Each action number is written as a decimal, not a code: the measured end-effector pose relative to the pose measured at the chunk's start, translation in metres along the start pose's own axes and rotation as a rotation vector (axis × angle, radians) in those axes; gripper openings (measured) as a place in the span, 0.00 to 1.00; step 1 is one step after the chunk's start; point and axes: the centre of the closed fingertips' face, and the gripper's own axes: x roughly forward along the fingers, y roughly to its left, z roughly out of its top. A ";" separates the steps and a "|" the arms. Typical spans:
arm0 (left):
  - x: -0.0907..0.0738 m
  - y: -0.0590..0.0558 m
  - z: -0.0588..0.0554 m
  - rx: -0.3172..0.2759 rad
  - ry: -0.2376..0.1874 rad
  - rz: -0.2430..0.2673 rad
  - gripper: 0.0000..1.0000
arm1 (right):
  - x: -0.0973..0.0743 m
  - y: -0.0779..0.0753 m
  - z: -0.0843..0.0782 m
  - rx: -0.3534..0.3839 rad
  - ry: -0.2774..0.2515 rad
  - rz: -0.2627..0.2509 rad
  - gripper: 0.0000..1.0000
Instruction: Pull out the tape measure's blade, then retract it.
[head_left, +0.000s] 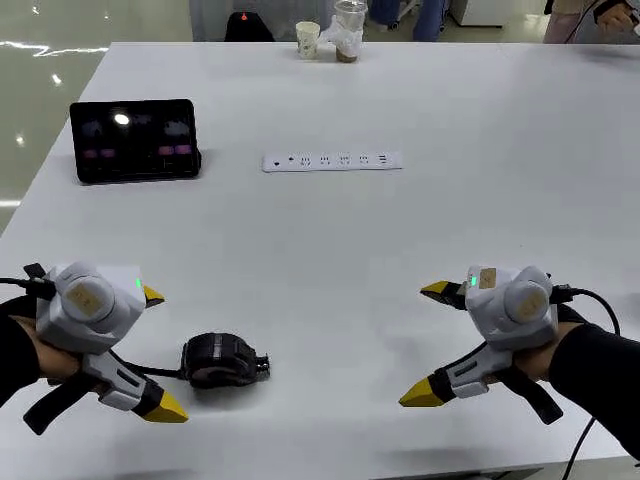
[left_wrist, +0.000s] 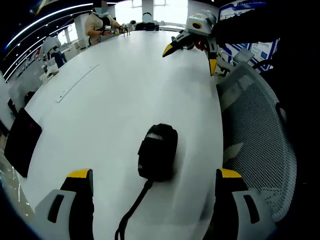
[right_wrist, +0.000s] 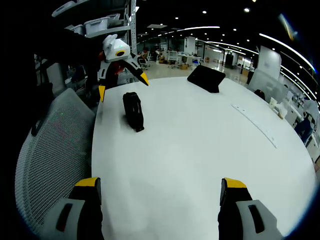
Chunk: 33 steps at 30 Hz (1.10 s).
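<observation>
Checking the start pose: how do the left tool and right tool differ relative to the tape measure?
The left tool has the tape measure close ahead, lined up between its jaws; the right tool faces it from well across the table. The left tool points toward the person's right, the right tool toward the left. Both are open and yellow-tipped, and neither grips the tape measure.
</observation>
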 end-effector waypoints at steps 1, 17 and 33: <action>0.002 -0.001 0.001 0.006 0.003 -0.004 0.99 | 0.003 0.001 0.001 -0.005 0.002 0.006 0.99; 0.025 0.000 0.020 0.059 0.014 -0.032 0.95 | 0.043 0.008 0.028 -0.053 0.009 0.061 0.99; 0.040 0.008 0.023 0.113 0.028 -0.019 0.73 | 0.085 0.020 0.056 -0.102 0.016 0.113 0.99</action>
